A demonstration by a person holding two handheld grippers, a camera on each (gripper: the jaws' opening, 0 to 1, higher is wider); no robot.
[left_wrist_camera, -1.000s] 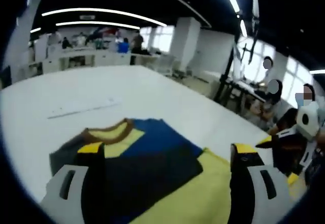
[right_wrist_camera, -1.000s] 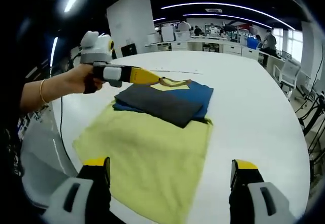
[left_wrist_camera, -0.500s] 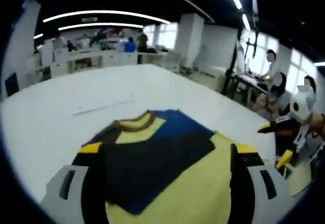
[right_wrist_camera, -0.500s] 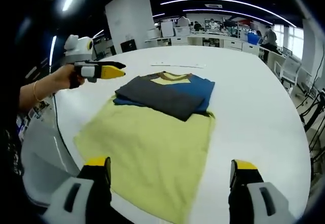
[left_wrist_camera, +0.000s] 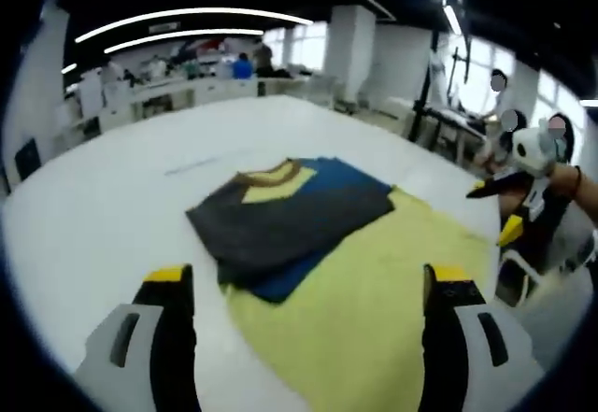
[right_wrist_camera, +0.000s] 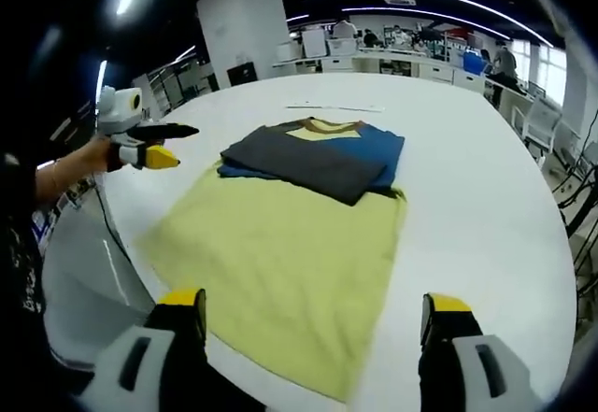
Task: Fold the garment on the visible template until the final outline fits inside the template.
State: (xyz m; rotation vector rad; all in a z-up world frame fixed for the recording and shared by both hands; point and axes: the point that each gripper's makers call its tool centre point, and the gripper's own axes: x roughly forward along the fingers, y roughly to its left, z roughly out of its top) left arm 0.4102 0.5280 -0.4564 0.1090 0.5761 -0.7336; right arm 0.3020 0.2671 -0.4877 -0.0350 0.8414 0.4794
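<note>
A folded garment (right_wrist_camera: 318, 155), dark grey and blue with a yellow patch and a brown collar, lies flat on the far end of a yellow template cloth (right_wrist_camera: 280, 253) on the white table. In the left gripper view the garment (left_wrist_camera: 290, 211) sits ahead of my left gripper (left_wrist_camera: 308, 279), which is open and holds nothing. My right gripper (right_wrist_camera: 313, 302) is open over the near edge of the yellow cloth (left_wrist_camera: 374, 291). The left gripper (right_wrist_camera: 159, 146) also appears at the table's left edge, held in a hand. The right gripper (left_wrist_camera: 500, 211) appears off the cloth's right side.
The round white table (right_wrist_camera: 486, 197) has its edge close at the left and bottom of the right gripper view. A thin white strip (right_wrist_camera: 336, 107) lies beyond the collar. Seated people (left_wrist_camera: 551, 150) and desks are beyond the table.
The left gripper has drawn back from the garment's collar to the table's edge, so the garment looks smaller and farther in its view. The garment lies still; the right gripper has barely moved.
</note>
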